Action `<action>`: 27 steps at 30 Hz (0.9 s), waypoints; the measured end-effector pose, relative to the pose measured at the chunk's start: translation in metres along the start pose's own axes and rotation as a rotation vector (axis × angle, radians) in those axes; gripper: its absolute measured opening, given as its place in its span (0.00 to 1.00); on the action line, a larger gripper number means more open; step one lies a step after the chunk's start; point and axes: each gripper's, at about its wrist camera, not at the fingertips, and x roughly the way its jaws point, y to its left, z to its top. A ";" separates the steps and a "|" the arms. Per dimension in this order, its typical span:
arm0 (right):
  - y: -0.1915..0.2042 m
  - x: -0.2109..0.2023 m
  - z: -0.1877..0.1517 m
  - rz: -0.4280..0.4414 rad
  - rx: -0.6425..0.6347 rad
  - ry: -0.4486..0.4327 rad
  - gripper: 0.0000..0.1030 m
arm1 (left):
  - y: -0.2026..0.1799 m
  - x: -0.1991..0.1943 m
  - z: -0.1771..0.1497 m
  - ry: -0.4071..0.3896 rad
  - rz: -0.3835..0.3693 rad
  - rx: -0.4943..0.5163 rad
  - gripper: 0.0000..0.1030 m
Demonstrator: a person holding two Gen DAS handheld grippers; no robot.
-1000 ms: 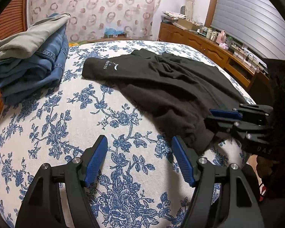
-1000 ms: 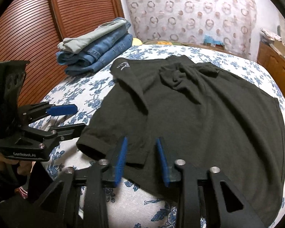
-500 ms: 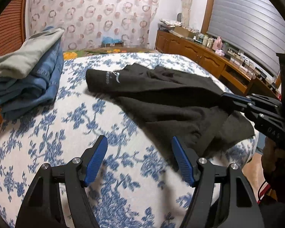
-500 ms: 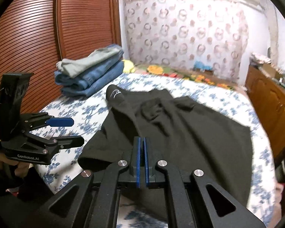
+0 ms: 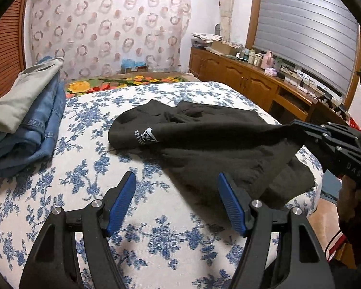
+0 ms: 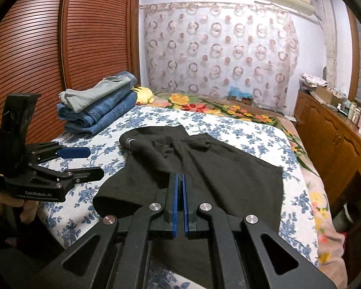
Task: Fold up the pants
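Stack of folded jeans (image 5: 29, 120) sits at the far left of the bed (image 5: 89, 180), untouched. Left gripper (image 5: 177, 200): jaws wide apart, nothing between them, over bare floral cover. Black pants (image 5: 204, 139) lie spread mid-bed, right of it, near edge lifted. Right gripper (image 6: 179, 202): pads pressed together on that near edge. We judge the cloth soft, light, limp; it should sag and drag. We would take the free near corner (image 6: 103, 200) with the left, so the fold stays even.
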 end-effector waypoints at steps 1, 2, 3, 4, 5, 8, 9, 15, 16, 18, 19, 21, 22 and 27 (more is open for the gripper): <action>0.000 -0.003 -0.001 -0.006 -0.001 -0.004 0.03 | -0.003 0.000 -0.001 -0.001 -0.002 0.003 0.69; 0.001 -0.006 -0.001 -0.014 -0.002 -0.008 0.03 | -0.004 0.001 0.000 -0.001 -0.005 0.008 0.69; 0.002 -0.007 0.000 -0.020 -0.003 -0.010 0.03 | -0.006 0.002 0.000 0.000 -0.008 0.011 0.69; 0.001 -0.010 -0.001 -0.026 -0.001 -0.012 0.03 | -0.008 0.003 0.000 0.002 -0.010 0.014 0.69; 0.001 -0.013 -0.002 -0.034 0.001 -0.015 0.03 | -0.009 0.004 -0.001 0.005 -0.013 0.017 0.69; -0.004 -0.021 -0.002 -0.057 0.008 -0.024 0.03 | -0.015 0.007 0.000 0.010 -0.019 0.025 0.69; -0.003 -0.024 -0.002 -0.064 0.010 -0.027 0.03 | -0.016 0.008 0.000 0.011 -0.021 0.027 0.69; -0.006 -0.034 -0.007 -0.110 0.030 -0.026 0.03 | -0.026 0.013 0.001 0.019 -0.036 0.039 0.69; -0.006 -0.035 -0.009 -0.117 0.036 -0.022 0.03 | -0.028 0.013 0.001 0.020 -0.039 0.042 0.69; -0.007 -0.036 -0.011 -0.127 0.048 -0.015 0.03 | -0.031 0.014 0.001 0.023 -0.045 0.048 0.69; -0.007 -0.036 -0.013 -0.133 0.053 -0.011 0.03 | -0.033 0.015 0.001 0.024 -0.047 0.050 0.69; -0.006 -0.037 -0.016 -0.141 0.068 -0.001 0.03 | -0.037 0.015 0.000 0.027 -0.053 0.058 0.69; -0.005 -0.037 -0.017 -0.144 0.075 0.004 0.03 | -0.040 0.016 0.000 0.030 -0.056 0.063 0.69; -0.002 -0.031 -0.023 -0.154 0.093 0.046 0.03 | -0.049 0.019 -0.003 0.043 -0.066 0.081 0.69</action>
